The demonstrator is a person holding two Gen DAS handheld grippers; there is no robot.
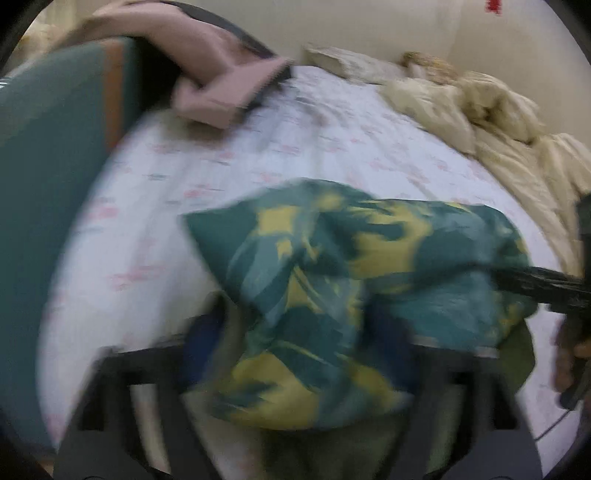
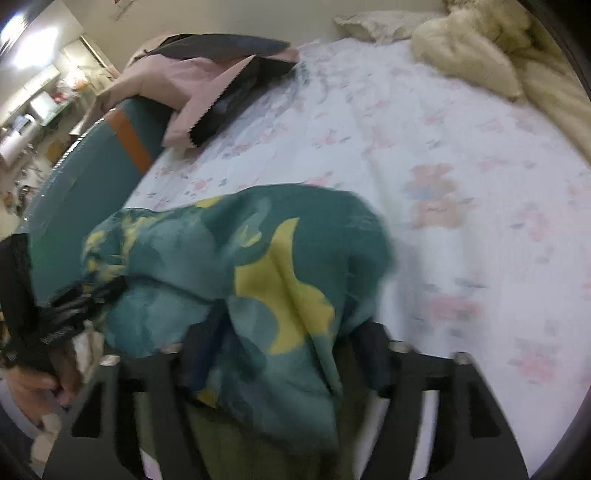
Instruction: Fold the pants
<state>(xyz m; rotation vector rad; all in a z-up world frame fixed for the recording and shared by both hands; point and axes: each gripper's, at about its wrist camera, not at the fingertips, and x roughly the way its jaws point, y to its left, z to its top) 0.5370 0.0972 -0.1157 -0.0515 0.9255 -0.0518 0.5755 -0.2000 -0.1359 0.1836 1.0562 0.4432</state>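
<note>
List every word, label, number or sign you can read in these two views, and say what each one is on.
None can be read.
Red mark on the wall above the bed: cut off and blurred, not legible.
Paper on the wall in the right wrist view: too small to read.
Green and yellow pants: a pattern only, no lettering.
Floral bedsheet: a print only, no words.

The pants [image 2: 258, 266] are thin soft cloth, matt, teal with yellow patches. The bed sheet [image 2: 461, 155] at 2 o'clock is matt printed cotton-like cloth (slightly wrinkled). The comforter [image 1: 491, 122] looks puffy with a faint sheen. The right gripper [image 2: 284, 354] fingers [image 2: 373, 350] look like matt black plastic.
</note>
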